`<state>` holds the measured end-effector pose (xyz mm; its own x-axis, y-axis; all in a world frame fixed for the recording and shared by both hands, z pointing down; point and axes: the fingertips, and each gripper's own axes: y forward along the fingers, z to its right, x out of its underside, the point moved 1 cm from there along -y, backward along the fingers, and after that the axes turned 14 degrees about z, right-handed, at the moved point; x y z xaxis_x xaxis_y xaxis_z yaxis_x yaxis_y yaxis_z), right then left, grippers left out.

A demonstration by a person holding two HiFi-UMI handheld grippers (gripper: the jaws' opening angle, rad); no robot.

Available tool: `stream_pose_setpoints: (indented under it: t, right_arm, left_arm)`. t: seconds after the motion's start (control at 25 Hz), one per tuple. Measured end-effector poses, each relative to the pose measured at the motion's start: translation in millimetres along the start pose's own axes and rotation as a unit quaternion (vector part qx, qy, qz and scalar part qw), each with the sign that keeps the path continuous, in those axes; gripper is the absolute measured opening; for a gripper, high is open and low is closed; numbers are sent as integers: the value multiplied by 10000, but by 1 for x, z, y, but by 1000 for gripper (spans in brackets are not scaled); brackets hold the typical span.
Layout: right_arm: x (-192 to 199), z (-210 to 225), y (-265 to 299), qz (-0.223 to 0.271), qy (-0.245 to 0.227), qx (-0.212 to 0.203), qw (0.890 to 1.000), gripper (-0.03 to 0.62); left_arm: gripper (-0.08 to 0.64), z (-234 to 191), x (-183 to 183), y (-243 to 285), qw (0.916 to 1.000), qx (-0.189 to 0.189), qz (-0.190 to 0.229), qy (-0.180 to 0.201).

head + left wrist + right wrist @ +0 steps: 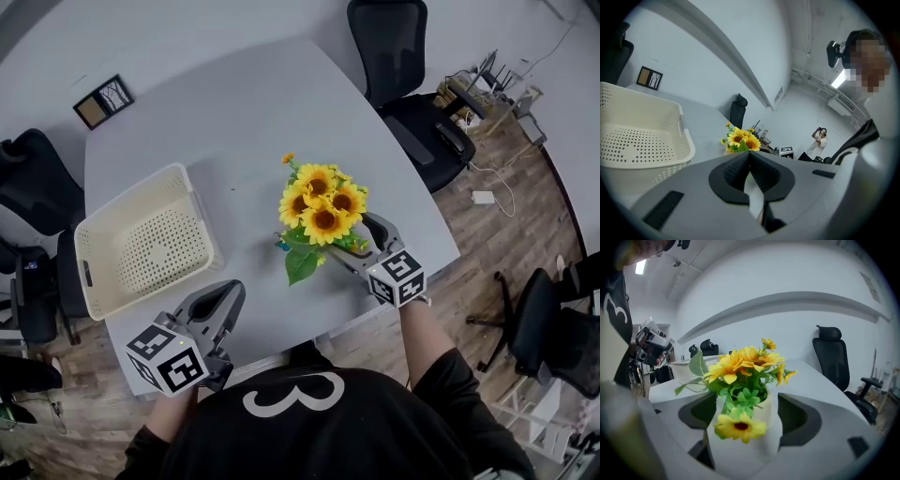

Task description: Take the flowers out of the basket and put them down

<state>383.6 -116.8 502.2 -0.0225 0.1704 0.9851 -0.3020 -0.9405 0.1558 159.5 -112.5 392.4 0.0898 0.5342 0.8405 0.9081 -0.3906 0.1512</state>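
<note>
A bunch of yellow sunflowers [322, 202] in a white vase [754, 437] stands upright on the grey table [244, 112], right of the empty cream basket [131, 194]. My right gripper [356, 242] reaches in from the near right; its jaws are spread on either side of the vase, and a little of each pad face shows beside it. In the right gripper view the flowers [740, 364] fill the middle between the jaws [745, 413]. My left gripper [230, 291] hovers at the table's near edge below the basket, shut and empty. The left gripper view shows the basket [642, 91] and flowers [740, 138] beyond its closed tips [749, 154].
A small framed picture [103, 100] lies at the table's far left corner. A black office chair [398, 56] stands past the far right edge, and others [28, 178] stand to the left. A person [820, 140] stands far off in the room.
</note>
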Motion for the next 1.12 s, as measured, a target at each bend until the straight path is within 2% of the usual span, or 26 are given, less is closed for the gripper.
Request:
stream_pose_setpoints:
  t: [0.16, 0.4, 0.6, 0.76, 1.0, 1.12]
  right_arm:
    - [-10, -2, -22, 114, -118, 206, 9997, 393]
    - [-48, -21, -41, 442, -387, 345, 9977, 393]
    - [-95, -66, -56, 901, -513, 156, 9945, 391]
    - [-126, -123, -72, 1165, -547, -220, 9914, 386]
    - [-152, -209, -92, 1398, -812, -617, 9849, 236]
    - [-160, -246, -107, 1596, -864, -781, 9803, 93]
  left_arm:
    - [12, 1, 2, -19, 10000, 42, 60, 24]
    - [12, 8, -5, -38, 9998, 135, 155, 46]
    - [12, 22, -12, -62, 9991, 284, 271, 146]
    - [12, 37, -18, -89, 9981, 410, 377, 254]
    - [12, 56, -23, -131, 9960, 591, 539, 389]
    - [12, 65, -20, -152, 9947, 684, 613, 468]
